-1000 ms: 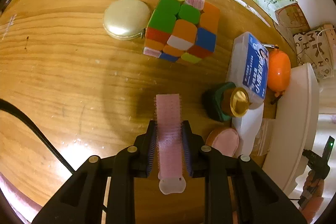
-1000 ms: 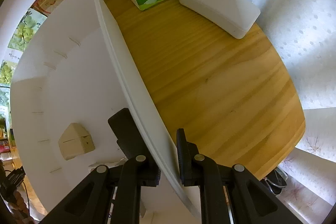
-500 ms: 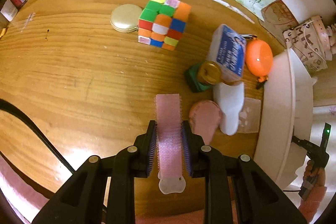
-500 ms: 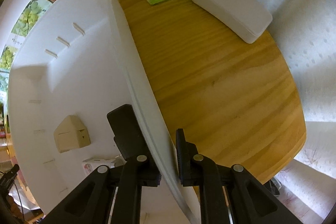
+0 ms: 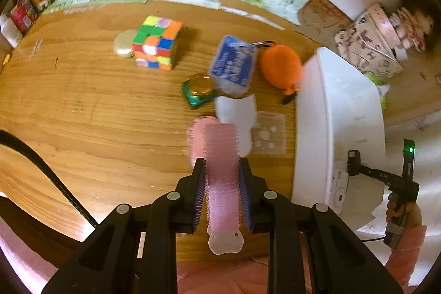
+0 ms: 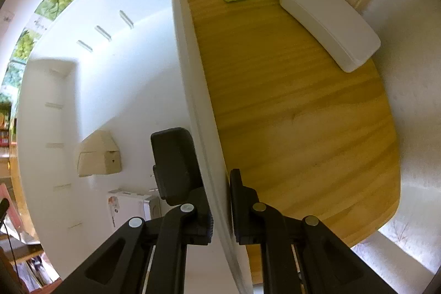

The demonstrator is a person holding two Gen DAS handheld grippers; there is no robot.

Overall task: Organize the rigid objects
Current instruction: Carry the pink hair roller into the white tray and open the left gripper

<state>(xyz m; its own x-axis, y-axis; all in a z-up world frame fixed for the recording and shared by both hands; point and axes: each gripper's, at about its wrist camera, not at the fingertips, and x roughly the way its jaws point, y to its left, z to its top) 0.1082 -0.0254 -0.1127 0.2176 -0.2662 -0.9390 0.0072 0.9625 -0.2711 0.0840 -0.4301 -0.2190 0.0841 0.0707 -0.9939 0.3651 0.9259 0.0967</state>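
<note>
I am carrying the pink roller [image 5: 222, 170] pinched in my left hand-held gripper [image 5: 222, 194] above the table [image 5: 82, 115], while my right hand-held gripper [image 6: 219, 200] is clamping the bin's wall [image 6: 190, 90] to steady it for the drop.

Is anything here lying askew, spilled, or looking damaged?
Nothing looks spilled or broken. One oddity: the blue-labelled box lies tilted, propped over the green jar instead of flat on the table. The white bin is gripped by its wall in the right gripper.
</note>
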